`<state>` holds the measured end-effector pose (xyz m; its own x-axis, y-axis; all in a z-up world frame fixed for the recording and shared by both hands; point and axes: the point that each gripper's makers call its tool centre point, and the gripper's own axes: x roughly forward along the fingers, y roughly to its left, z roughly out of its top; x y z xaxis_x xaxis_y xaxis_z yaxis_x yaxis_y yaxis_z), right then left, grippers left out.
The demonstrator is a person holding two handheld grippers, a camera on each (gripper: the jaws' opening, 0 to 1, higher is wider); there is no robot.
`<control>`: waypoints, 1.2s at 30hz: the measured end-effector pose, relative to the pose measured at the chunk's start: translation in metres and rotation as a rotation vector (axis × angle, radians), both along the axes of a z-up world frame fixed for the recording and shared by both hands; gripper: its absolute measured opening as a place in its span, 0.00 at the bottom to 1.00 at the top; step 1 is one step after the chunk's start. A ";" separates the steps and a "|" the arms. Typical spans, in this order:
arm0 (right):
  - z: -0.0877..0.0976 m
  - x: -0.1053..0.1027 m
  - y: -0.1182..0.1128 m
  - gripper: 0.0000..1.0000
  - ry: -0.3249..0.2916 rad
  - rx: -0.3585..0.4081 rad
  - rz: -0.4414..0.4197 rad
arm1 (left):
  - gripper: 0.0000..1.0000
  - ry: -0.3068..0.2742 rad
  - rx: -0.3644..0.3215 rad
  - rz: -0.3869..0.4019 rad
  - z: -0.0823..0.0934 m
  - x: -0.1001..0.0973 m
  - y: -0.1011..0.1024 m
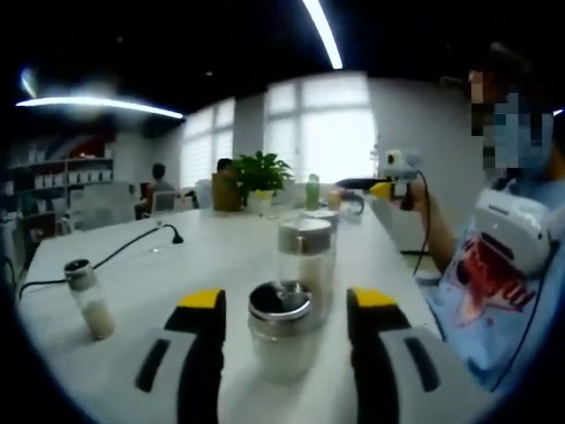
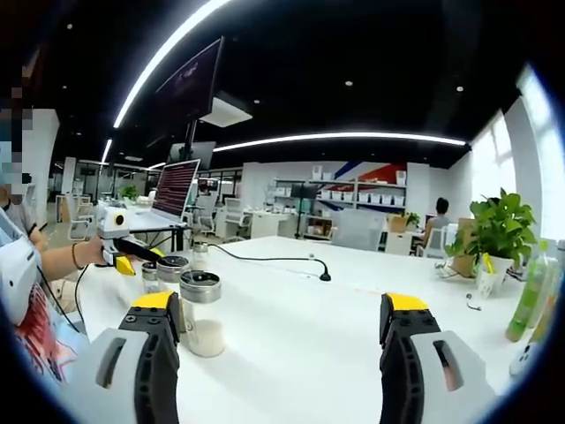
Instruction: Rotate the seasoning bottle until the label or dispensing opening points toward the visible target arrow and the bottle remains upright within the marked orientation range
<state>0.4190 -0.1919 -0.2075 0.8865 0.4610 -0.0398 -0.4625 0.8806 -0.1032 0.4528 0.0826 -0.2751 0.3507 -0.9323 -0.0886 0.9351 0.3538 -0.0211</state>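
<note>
Office space with strip lights and big windows surrounds a long white bench [image 1: 177,265]. In the left gripper view, the left gripper [image 1: 287,353] has its fingers spread wide on either side of the nearest seasoning bottle [image 1: 281,340], which stands upright between them, apparently clear of both pads; a taller bottle [image 1: 306,256] stands just behind it and a small shaker [image 1: 88,296] well off to one side. No target arrow can be made out on the bench.

In the right gripper view, the right gripper [image 2: 282,353] hangs open over bare bench, holding nothing, with the bottles [image 2: 201,314] beside its left finger, outside the gap. The left gripper is therefore the nearer one and already straddles the bottle. Its long axis is vertical, so the turn would likely be about that axis once the fingers close.
</note>
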 end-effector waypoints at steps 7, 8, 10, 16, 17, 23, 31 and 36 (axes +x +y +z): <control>0.000 -0.001 0.003 0.96 0.000 0.001 0.012 | 0.55 0.031 -0.021 0.068 0.002 0.002 0.004; 0.000 -0.001 0.003 0.96 -0.001 0.002 0.011 | 0.53 0.041 -0.019 0.091 0.001 0.004 0.006; 0.000 -0.001 0.003 0.96 0.001 -0.001 0.009 | 0.52 0.035 -0.013 0.121 0.001 0.004 0.009; -0.004 0.000 0.001 0.94 0.015 -0.006 0.008 | 0.56 0.040 0.000 0.201 0.000 0.002 0.012; -0.004 0.001 0.001 0.94 0.019 -0.003 0.009 | 0.54 0.043 -0.002 0.218 0.001 0.002 0.013; 0.000 -0.002 -0.001 0.94 0.002 -0.014 -0.002 | 0.54 0.052 -0.041 0.262 0.006 -0.001 0.011; -0.001 -0.001 -0.006 0.94 0.004 -0.038 -0.021 | 0.55 0.019 -0.032 0.363 0.006 0.001 0.011; 0.001 -0.001 -0.009 0.93 -0.003 -0.025 -0.032 | 0.56 -0.001 -0.025 0.429 0.004 0.002 0.011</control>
<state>0.4183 -0.2014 -0.2062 0.9008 0.4317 -0.0480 -0.4342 0.8919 -0.1267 0.4546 0.0935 -0.2707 0.7071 -0.7039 -0.0670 0.7035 0.7099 -0.0339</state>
